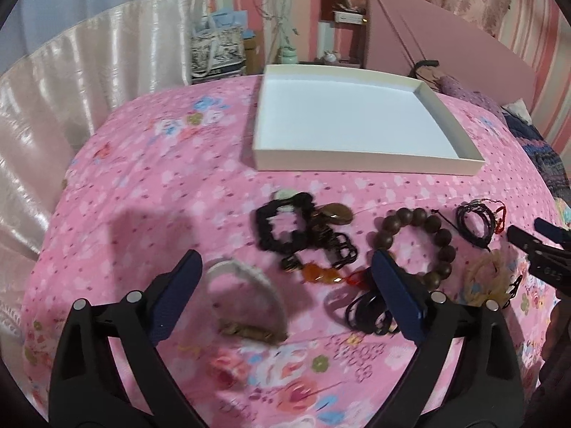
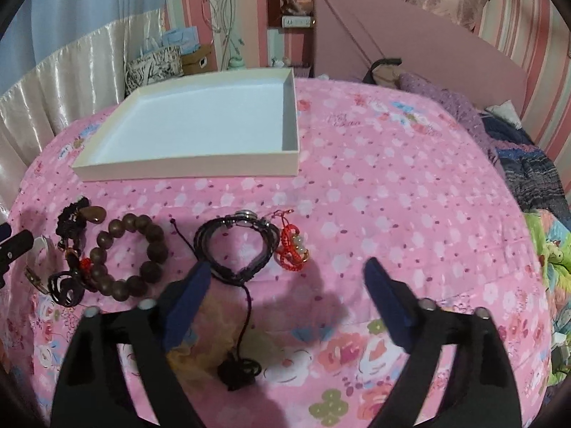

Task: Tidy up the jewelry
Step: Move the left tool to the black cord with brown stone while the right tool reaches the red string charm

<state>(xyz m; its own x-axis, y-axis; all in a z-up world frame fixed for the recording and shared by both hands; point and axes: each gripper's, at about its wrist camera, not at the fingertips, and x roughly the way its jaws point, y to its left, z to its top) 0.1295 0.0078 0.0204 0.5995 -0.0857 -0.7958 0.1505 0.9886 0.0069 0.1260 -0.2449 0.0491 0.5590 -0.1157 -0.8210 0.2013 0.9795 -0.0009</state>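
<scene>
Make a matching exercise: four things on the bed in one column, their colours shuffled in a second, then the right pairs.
Things:
1. shallow box
2. bead bracelet
3. knotted charm
4. cord bracelet

Colours:
A. red
B. black
C. white
D. brown

Pairs: 1-C, 2-D, 3-A, 4-B

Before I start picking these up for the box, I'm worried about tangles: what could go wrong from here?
1. The black scrunchie, chain and amber beads overlap, so lifting one may drag the others.
2. The black cord bracelet trails a long string toward the right tongs; it could snag on a finger.
3. The left tongs hang open over the white bracelet and black hair ties; closing might catch both.
</scene>
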